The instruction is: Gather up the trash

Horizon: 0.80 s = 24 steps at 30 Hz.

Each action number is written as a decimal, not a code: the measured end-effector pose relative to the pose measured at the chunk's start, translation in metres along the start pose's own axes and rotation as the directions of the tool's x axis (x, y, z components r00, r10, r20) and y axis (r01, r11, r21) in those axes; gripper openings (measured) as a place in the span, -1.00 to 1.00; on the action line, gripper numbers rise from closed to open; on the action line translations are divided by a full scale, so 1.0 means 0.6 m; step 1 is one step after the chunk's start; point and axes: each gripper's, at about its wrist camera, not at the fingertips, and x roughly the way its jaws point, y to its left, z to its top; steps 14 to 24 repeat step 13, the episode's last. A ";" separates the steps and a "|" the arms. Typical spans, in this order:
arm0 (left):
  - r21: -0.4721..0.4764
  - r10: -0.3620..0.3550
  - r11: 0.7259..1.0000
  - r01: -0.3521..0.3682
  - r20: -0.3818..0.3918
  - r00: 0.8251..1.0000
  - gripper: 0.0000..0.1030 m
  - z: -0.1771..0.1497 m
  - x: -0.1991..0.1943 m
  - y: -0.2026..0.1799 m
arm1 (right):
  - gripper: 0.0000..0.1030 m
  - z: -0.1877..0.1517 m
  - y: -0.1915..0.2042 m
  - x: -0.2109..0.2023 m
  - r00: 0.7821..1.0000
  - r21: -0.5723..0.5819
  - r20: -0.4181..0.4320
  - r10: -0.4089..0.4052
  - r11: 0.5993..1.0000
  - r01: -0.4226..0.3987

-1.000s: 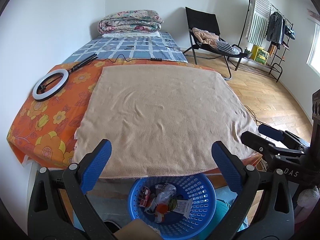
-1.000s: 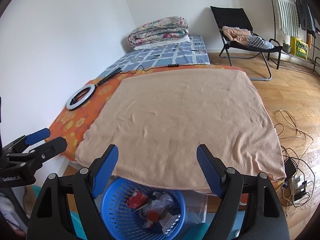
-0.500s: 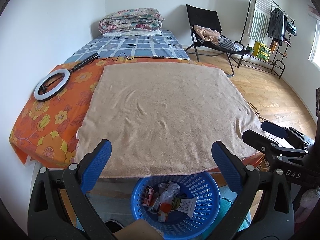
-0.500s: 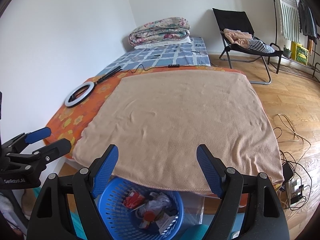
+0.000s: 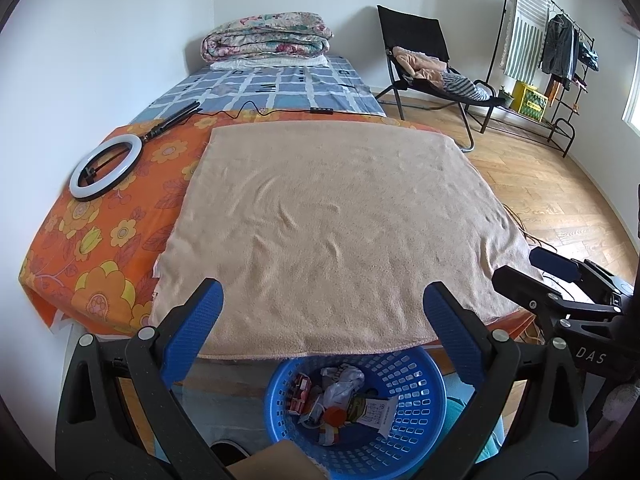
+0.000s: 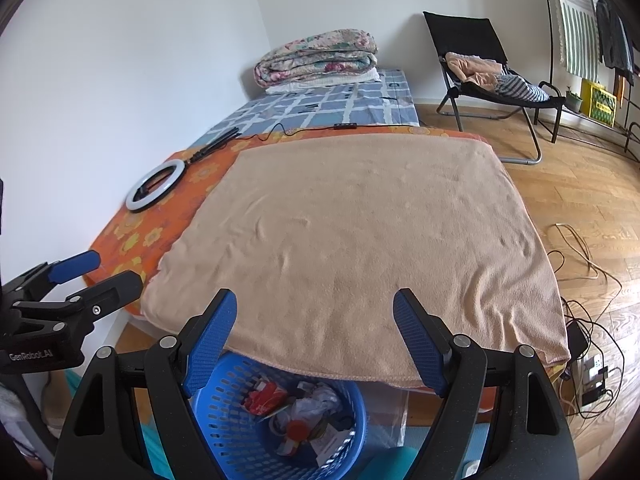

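Left tongs: blue-padded jaws spread wide, nothing between them, hovering above near edge of bed. Right tongs: same, wide open, empty. Each also visible from the other's camera, left tongs at far left of right view, right tongs at far right of left view.

Round blue perforated plastic basket on floor, just below front edge of bed, partly tucked under overhang of beige fleece blanket. Inside basket: mixed trash, namely crumpled clear/white wrapper, red packet, white printed slip, small round orange-red piece. Exact identity of most pieces not readable.

Blanket spread flat over orange floral bedsheet, light wrinkles only. White ring light with black stand lying flat on orange sheet at left, near wall; black cable trailing across behind blanket. Blue-and-white checked sheet further back, folded floral quilt stacked at head end.

Black folding chair with clothes on wooden floor at right rear. Clothes rack along right wall. Loose cables and power strip on floor by bed's right corner.
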 end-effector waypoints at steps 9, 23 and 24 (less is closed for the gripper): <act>0.000 0.007 1.000 -0.007 -0.003 1.000 0.98 0.007 0.018 0.009 | 0.56 -0.002 -0.001 0.011 1.000 0.000 -0.012 -0.008 1.000 0.008; -0.002 0.013 1.000 -0.013 -0.010 1.000 0.98 0.012 0.026 0.012 | 0.56 -0.001 0.001 0.019 1.000 -0.001 -0.020 -0.011 1.000 0.011; -0.002 0.013 1.000 -0.013 -0.010 1.000 0.98 0.012 0.026 0.012 | 0.56 -0.001 0.001 0.019 1.000 -0.001 -0.020 -0.011 1.000 0.011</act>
